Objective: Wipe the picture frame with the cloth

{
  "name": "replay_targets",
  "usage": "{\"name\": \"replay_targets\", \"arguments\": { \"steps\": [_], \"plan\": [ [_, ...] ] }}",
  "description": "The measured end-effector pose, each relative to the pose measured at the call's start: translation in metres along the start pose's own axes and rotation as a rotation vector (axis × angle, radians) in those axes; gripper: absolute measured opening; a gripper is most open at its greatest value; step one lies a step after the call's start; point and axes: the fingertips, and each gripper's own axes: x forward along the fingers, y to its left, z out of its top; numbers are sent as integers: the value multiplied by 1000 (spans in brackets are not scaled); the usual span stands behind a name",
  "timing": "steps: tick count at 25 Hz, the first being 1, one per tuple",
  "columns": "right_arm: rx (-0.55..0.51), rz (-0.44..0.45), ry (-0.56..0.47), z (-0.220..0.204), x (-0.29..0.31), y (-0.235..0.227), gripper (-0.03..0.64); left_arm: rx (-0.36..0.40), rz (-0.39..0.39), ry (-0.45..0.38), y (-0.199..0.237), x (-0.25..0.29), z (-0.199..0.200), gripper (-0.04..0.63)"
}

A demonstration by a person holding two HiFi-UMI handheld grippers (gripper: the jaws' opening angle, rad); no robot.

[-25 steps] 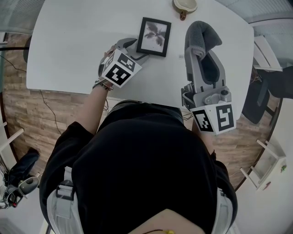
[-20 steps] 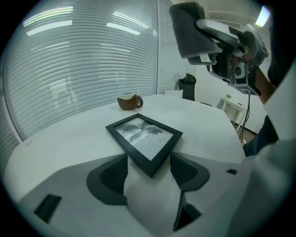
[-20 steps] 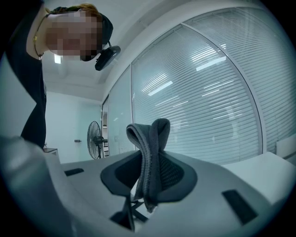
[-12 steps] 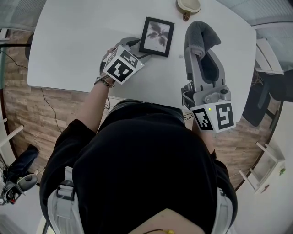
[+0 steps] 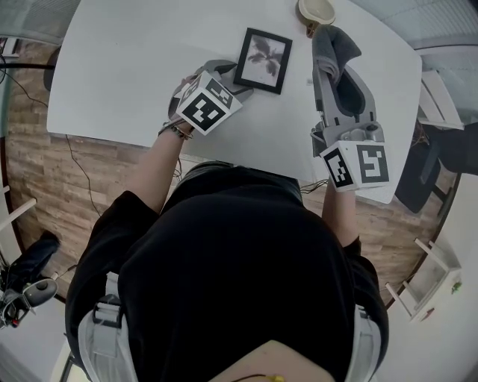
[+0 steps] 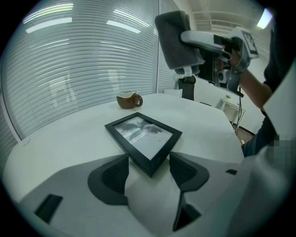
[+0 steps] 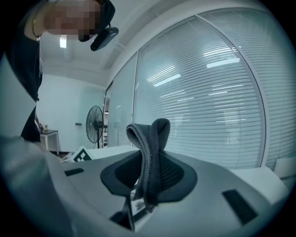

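**Head view:** A white table (image 5: 134, 67) lies in front of the person. The frame (image 5: 264, 60) lies flat on it near the far edge, and a cup (image 5: 317, 10) stands beyond it. The left forearm reaches forward from the body, angled to the right. The left hand (image 5: 178, 112) is wrapped round the left gripper (image 5: 228, 80), which points at the frame's near left corner, low over the table. The right arm stretches straight ahead. The right gripper (image 5: 334, 71) points away from the body, with its tip near the cup and to the right of the frame. A dark grey cloth (image 5: 331, 46) bunches out of its tip.

**Left gripper view:** The left gripper (image 6: 149, 167) has its jaws spread wide. The near corner of the frame (image 6: 143, 136) sits in the gap between them; I cannot tell whether either jaw touches it. The frame lies flat on the table (image 6: 60, 139), glass up. The cup (image 6: 129, 99) stands well behind it. Up and to the right, the right gripper (image 6: 185, 51) hangs high above the table, held level by the right hand (image 6: 237, 53). The cloth (image 6: 175, 39) is draped at its front end.

**Right gripper view:** The right gripper (image 7: 149, 183) is pinching the cloth (image 7: 150, 152). A folded band of it stands upright between the jaws and loops over above them. The camera looks out level at window blinds (image 7: 208, 106), with a fan (image 7: 95, 122) at the left.
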Motion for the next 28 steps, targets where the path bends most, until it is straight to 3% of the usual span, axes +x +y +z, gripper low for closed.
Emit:
{"name": "replay_targets", "arguments": {
  "steps": [11, 28],
  "plan": [
    [-354, 39, 248, -62, 72, -27, 95, -3, -2, 1, 1, 2, 0, 288],
    [-646, 116, 524, -157, 123, -24, 95, -5, -4, 4, 0, 3, -1, 287]
  ]
}}
